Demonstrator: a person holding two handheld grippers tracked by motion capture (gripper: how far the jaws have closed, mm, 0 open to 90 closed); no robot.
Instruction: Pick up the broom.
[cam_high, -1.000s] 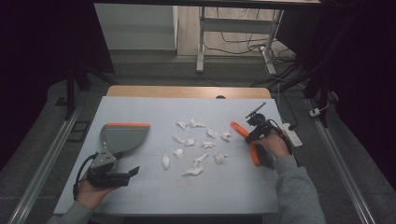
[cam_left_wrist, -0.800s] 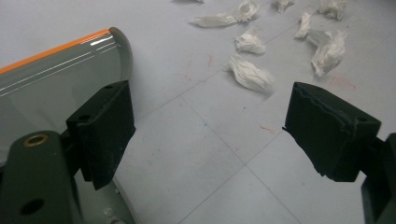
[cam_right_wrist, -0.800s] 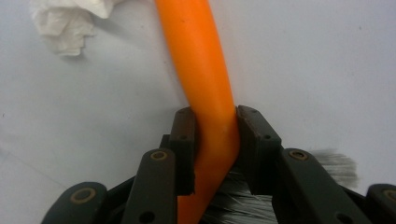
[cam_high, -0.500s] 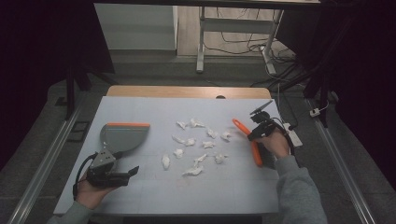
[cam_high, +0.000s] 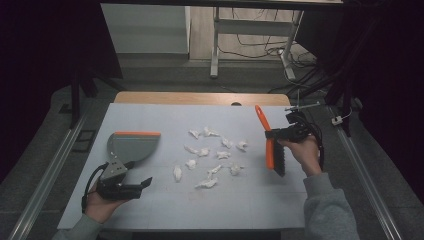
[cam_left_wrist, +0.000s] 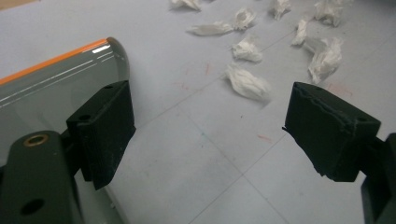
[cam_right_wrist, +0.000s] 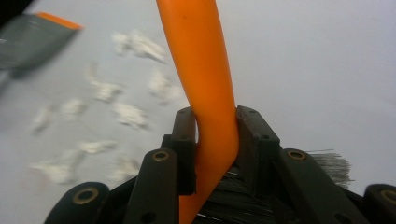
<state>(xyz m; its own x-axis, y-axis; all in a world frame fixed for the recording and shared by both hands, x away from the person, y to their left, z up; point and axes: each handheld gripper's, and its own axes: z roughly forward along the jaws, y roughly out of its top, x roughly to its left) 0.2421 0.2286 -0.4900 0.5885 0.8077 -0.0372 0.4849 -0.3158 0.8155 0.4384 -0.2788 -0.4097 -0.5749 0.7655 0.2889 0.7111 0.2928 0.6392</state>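
Note:
A grey dustpan with an orange lip lies at the table's left. My left gripper rests just in front of it, jaws wide open. In the left gripper view one jaw overlaps the dustpan's edge and only bare table lies between the pads. Several crumpled white paper scraps are strewn mid-table, and some lie ahead of the left jaws. My right gripper is shut on an orange brush, held above the table at the right. Its handle rises between the jaws, with black bristles below.
The white table top has a wooden strip along its far edge. Metal rails run down both sides on the floor. A table frame and cables stand in the dark behind.
The right hand has lifted the brush off the table and tilted it, so the handle now points up and away. The left gripper and dustpan have stayed put.

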